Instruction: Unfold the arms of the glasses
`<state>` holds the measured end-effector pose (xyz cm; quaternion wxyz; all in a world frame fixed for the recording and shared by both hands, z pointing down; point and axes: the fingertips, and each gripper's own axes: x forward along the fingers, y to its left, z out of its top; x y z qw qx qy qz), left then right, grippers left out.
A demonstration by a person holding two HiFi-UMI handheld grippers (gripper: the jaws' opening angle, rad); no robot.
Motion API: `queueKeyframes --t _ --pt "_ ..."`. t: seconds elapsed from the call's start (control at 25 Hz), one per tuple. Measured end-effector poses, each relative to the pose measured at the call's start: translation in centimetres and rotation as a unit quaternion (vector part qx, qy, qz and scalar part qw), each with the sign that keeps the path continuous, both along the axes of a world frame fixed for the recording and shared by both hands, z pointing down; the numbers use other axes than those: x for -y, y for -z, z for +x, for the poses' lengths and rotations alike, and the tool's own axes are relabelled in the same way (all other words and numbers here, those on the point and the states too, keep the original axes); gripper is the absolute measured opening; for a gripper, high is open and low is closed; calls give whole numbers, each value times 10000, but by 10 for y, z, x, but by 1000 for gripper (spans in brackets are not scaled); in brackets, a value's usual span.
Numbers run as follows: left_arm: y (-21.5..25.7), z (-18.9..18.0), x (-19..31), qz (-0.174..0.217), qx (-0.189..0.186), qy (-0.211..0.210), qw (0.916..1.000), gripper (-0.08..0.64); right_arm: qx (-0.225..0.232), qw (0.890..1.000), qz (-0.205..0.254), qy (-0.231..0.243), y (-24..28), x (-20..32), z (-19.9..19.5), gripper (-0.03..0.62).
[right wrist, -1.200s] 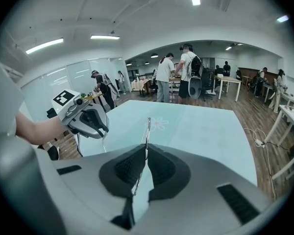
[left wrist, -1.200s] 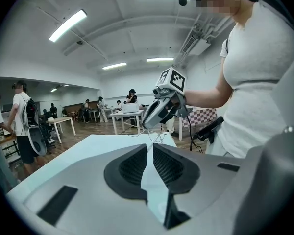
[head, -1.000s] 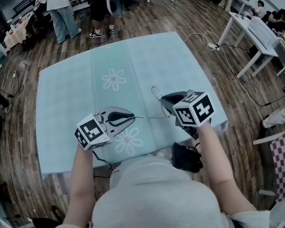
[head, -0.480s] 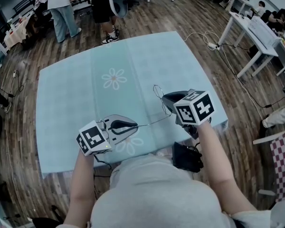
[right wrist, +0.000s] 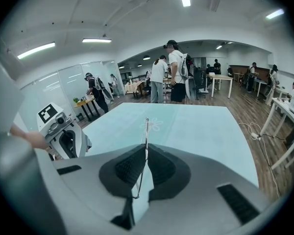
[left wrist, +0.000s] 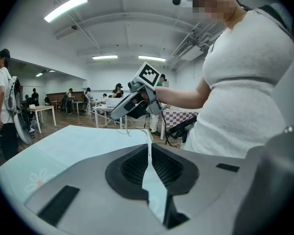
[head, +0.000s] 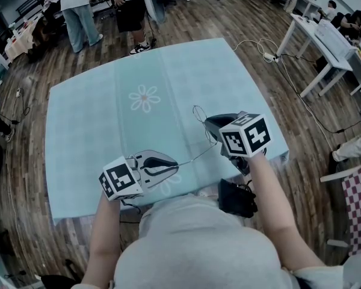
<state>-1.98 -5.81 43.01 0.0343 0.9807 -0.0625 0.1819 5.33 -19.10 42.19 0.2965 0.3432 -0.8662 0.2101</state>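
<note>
Glasses (head: 195, 155) above table (head: 108, 131) near edge, between left claw (head: 174, 163) and right claw (head: 209, 126)

No word, number or brand name can be read in any of these views. The only signs are square black-and-white coded markers (left wrist: 149, 74). They stand on the faces of the white cube of the left gripper (head: 119, 179) and on the white cube of the right gripper (head: 245, 135). Each marker is a pattern of black and white blocks inside a black border, with no letters in it. The right gripper view also shows one on the left cube.
</note>
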Motion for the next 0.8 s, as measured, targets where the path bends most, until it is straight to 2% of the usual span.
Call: queueKeyframes --t 0.16,0.28,0.36,0.64,0.8 --pt "-1 -4 5 -47 -21 170 9998 34 -41 9999 15 122 -1 -2 -3 18" --pt "2 -12 11 -128 -148 343 9992 146 -10 9997 -31 226 -1 -6 -6 18" --pt "6 -17 14 -141 -270 439 9986 169 -19 9996 -43 289 -3 -8 -8 18" --pt "30 -23 38 -179 -936 918 9912 170 -35 9994 -26 354 -2 -9 -8 18" --pt "33 -22 50 -216 -1137 1086 9873 170 -25 9992 -19 407 -2 -10 -12 18"
